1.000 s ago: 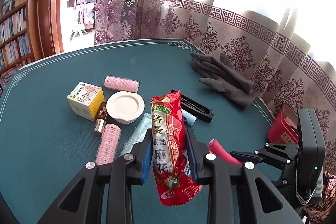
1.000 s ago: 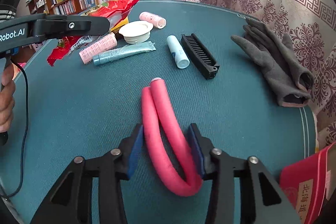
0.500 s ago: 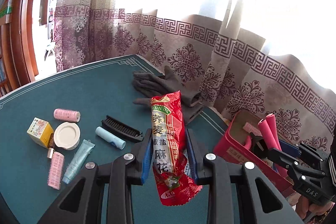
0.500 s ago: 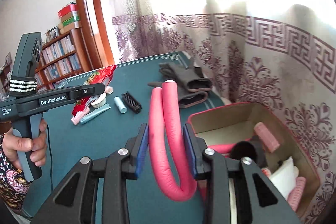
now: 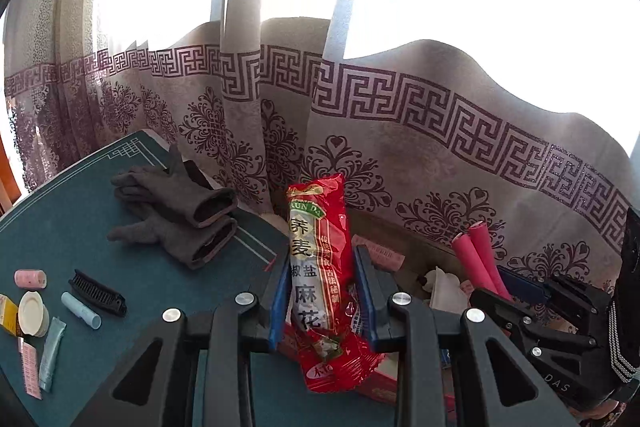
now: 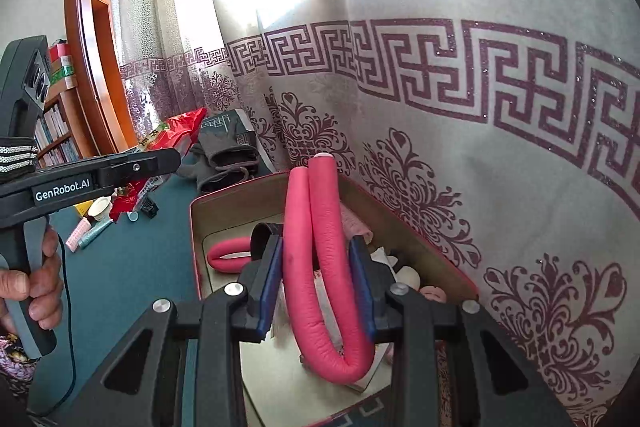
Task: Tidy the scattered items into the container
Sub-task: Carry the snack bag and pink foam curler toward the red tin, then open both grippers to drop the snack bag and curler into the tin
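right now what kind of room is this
Probably a home living room or study: patterned curtains over a bright window, bookshelves by a wooden door frame, and a green-topped table strewn with toiletries.

Backlit patterned curtain (image 6: 460,115), wooden doorframe (image 6: 80,59), bookshelf (image 6: 56,131), teal table (image 5: 60,235).

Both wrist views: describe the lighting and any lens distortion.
Left wrist view: window light blows out the top behind the curtain; the snack packet in the left hand-held gripper stays readable; fisheye curves the table edge. Right wrist view: same glare at top; dark vignette in the corners; the foam roller is sharp.
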A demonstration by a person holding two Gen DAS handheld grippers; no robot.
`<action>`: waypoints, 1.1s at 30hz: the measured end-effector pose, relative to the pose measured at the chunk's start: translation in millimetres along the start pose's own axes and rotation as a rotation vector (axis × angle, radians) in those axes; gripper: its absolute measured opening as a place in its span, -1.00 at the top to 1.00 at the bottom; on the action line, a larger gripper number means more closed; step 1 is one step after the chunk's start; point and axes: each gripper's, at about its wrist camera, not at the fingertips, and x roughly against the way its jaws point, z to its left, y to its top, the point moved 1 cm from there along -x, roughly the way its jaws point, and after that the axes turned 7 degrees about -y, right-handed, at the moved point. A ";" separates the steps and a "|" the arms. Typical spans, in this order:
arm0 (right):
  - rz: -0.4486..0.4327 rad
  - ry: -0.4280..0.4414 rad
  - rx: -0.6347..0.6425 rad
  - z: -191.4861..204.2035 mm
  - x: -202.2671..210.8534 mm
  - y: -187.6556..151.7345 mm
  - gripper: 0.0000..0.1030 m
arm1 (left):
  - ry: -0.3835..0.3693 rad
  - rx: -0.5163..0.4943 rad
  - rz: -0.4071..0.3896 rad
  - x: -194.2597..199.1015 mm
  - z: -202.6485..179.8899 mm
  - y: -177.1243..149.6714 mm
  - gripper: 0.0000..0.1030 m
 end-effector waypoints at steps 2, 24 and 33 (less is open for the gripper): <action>-0.004 -0.017 0.002 -0.8 -2.5 -1.6 0.19 | -0.008 -0.026 0.006 -11.0 -8.2 4.5 0.37; 0.065 0.095 0.071 58.4 -41.7 53.1 -0.55 | 0.143 0.196 0.009 -5.9 114.6 23.2 -0.74; 0.187 0.141 0.104 108.9 -48.9 71.6 -0.55 | 0.296 0.249 0.011 45.7 175.6 18.1 -0.75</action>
